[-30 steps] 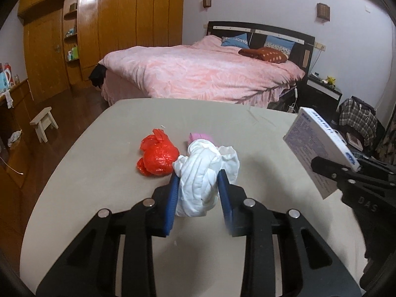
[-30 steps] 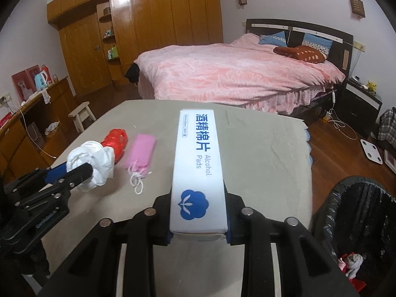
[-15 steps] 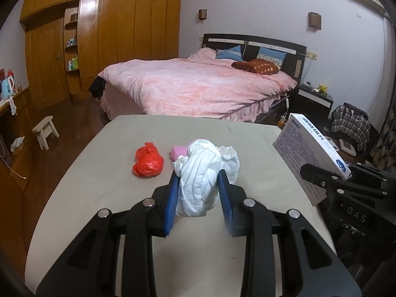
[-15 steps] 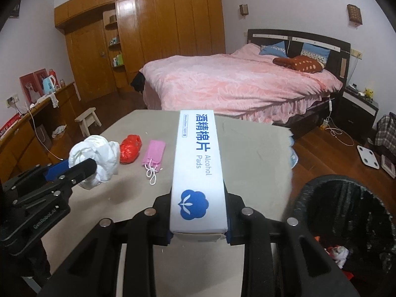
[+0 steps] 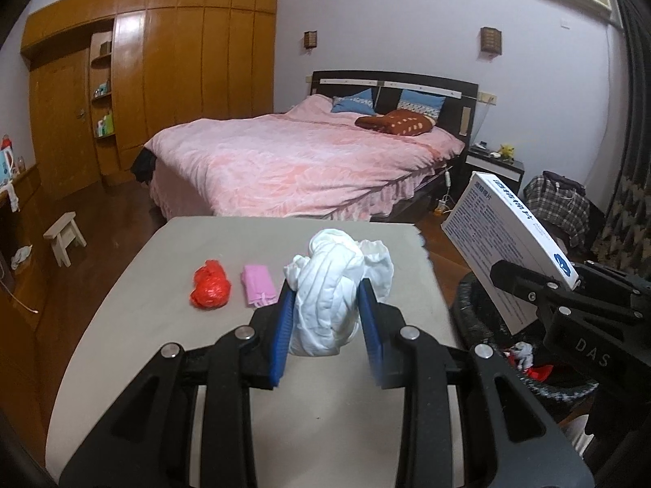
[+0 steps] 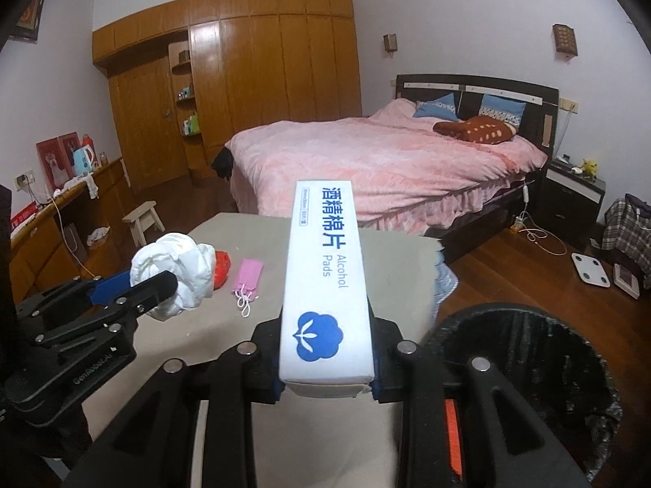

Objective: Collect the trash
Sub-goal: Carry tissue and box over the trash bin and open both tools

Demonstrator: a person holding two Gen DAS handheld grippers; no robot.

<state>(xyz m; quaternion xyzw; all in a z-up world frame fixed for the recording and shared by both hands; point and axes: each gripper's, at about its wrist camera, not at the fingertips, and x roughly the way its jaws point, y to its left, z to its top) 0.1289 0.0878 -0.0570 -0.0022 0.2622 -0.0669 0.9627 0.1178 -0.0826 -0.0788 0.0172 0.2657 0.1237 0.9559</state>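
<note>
Over table [image 5: 162,366], left gripper [image 5: 325,317] clamps white wad [image 5: 329,293]; right gripper [image 6: 327,366] clamps box [image 6: 325,276].

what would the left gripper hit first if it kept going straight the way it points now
Probably nothing soon. The left gripper, shut on the white wad, points over the table, above the pink mask and red bag. Beyond lies the bed, though depth is unclear.

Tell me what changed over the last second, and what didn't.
Both tongs pulled back from the table and swung right toward the black trash bin, now close beside the right tongs. Nothing was taken or released: the left tongs stay shut on the white wad, the right on the alcohol pads box. Red bag and pink mask lie unmoved.
</note>
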